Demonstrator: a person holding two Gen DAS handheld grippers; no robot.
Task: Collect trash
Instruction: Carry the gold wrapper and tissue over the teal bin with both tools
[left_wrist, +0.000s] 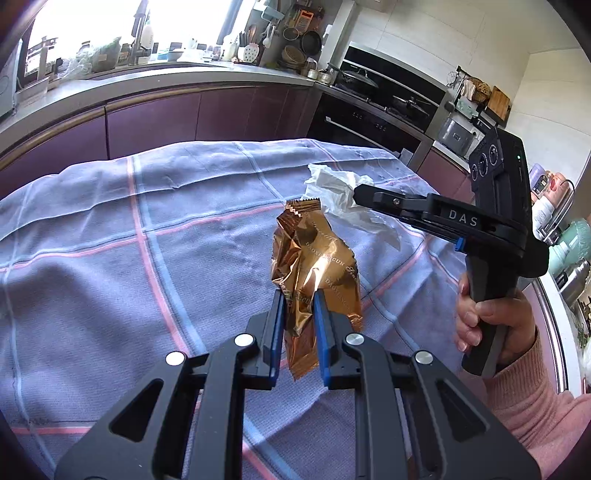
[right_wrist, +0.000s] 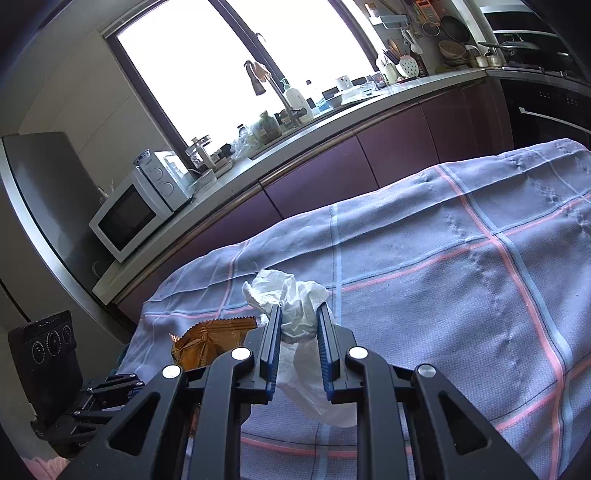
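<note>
A crumpled golden foil wrapper hangs lifted above the checked cloth, with my left gripper shut on its lower part. To its right a white crumpled tissue is clamped in my right gripper, which a hand in a pink sleeve holds. In the right wrist view the tissue sits pinched between the blue pads of the right gripper, its tail drooping below. The golden wrapper shows at the left there, beside the left gripper's body.
A lilac cloth with pink and blue stripes covers the table. Behind it run purple kitchen cabinets under a cluttered counter, an oven and hob at the right, and a white microwave at the left.
</note>
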